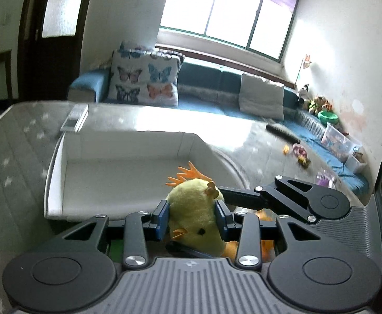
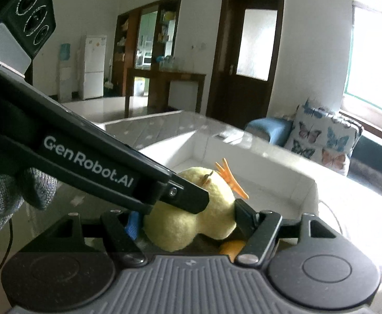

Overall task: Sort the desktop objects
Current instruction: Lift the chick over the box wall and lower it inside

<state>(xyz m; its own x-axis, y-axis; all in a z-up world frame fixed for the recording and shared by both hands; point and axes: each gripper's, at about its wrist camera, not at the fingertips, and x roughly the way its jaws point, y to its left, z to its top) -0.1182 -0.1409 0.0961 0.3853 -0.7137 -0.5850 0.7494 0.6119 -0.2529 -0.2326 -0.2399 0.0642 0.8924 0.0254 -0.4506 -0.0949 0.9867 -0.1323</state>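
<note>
Living room, glass-topped bench. Yellow plush chick: pinched by left gripper and right gripper jaws together, just before white tray, likely its sorting destination.

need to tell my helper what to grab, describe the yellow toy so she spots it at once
Start at the big white tray on the table, then look just in front of it. The plush duck sits there, pinched by both hand-held grippers; nothing else nearby is fuzzy pale yellow with an orange beak and orange feet.
</note>
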